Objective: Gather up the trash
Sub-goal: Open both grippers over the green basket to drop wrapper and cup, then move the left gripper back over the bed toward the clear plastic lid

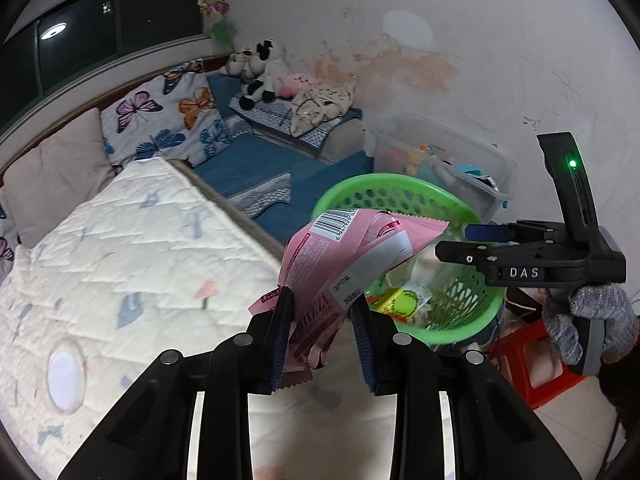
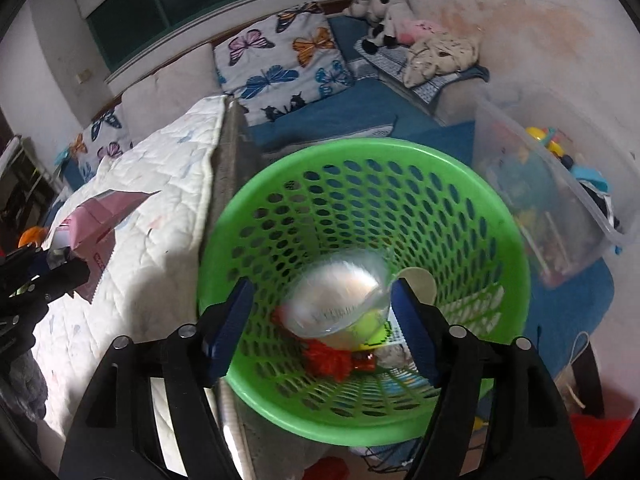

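Note:
My left gripper (image 1: pixel 322 308) is shut on a pink snack wrapper (image 1: pixel 344 248), held up over the bed's edge just short of the green mesh basket (image 1: pixel 400 188). In the right wrist view my right gripper (image 2: pixel 320 296) stands open above the basket (image 2: pixel 360 152). A blurred clear plastic cup (image 2: pixel 340 300) lies between its fingers, close to the right one and well clear of the left one. Red crumpled trash (image 2: pixel 328 360) and a yellow-green packet (image 2: pixel 372 324) lie on the basket's floor. The right gripper (image 1: pixel 454 240) shows in a gloved hand (image 1: pixel 580 320).
A quilted white mattress pad (image 1: pixel 120 260) covers the bed left of the basket. Behind the basket stands a clear storage bin (image 2: pixel 560 208) of toys. A red stool (image 1: pixel 532 364) sits lower right. Butterfly pillows (image 1: pixel 160 120) and plush toys (image 1: pixel 260 68) line the back.

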